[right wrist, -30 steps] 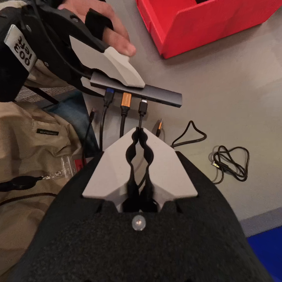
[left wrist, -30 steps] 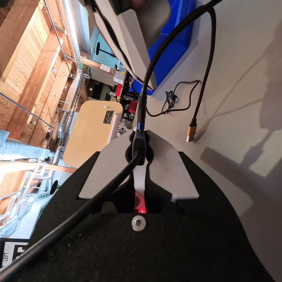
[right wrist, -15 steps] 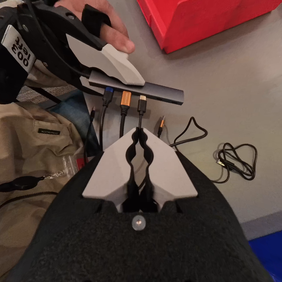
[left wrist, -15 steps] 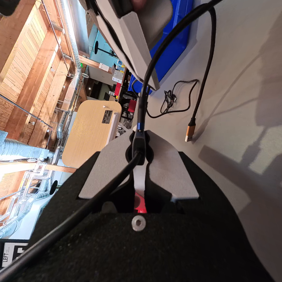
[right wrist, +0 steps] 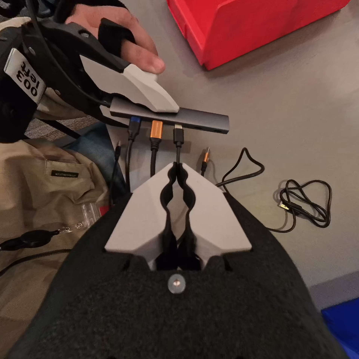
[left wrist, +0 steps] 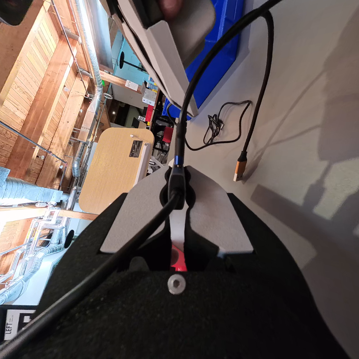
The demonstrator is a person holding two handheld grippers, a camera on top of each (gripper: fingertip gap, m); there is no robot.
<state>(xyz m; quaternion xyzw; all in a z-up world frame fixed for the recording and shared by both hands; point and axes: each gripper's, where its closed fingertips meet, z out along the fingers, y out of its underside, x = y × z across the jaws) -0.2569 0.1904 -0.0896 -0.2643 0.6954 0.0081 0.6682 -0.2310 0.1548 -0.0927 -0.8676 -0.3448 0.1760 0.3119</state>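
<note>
My left gripper (right wrist: 167, 108) is shut on a flat grey USB hub (right wrist: 204, 118) and holds it above the grey table (right wrist: 272, 116). A blue plug (right wrist: 135, 124) and an orange plug (right wrist: 156, 129) sit in the hub's side. My right gripper (right wrist: 177, 165) is shut on a thin black cable just below its black plug (right wrist: 178, 134). The plug's metal tip shows at the hub's edge. In the left wrist view the hub (left wrist: 176, 186) is seen end-on between my left gripper (left wrist: 177, 171) fingers, and the right gripper (left wrist: 192, 114) is above it.
A red bin (right wrist: 262, 29) stands at the far right and a blue bin (right wrist: 345, 320) at the near right. A loose orange-tipped plug (right wrist: 206, 155) and a coiled black cable (right wrist: 303, 204) lie on the table. A person's beige jacket (right wrist: 48, 184) is at the left. The grippers' ends are close to 5 centimeters from one another.
The black plug sits a little farther out of the hub, with more of its metal tip showing. The hub and left gripper have shifted slightly. Both grippers stay shut.
</note>
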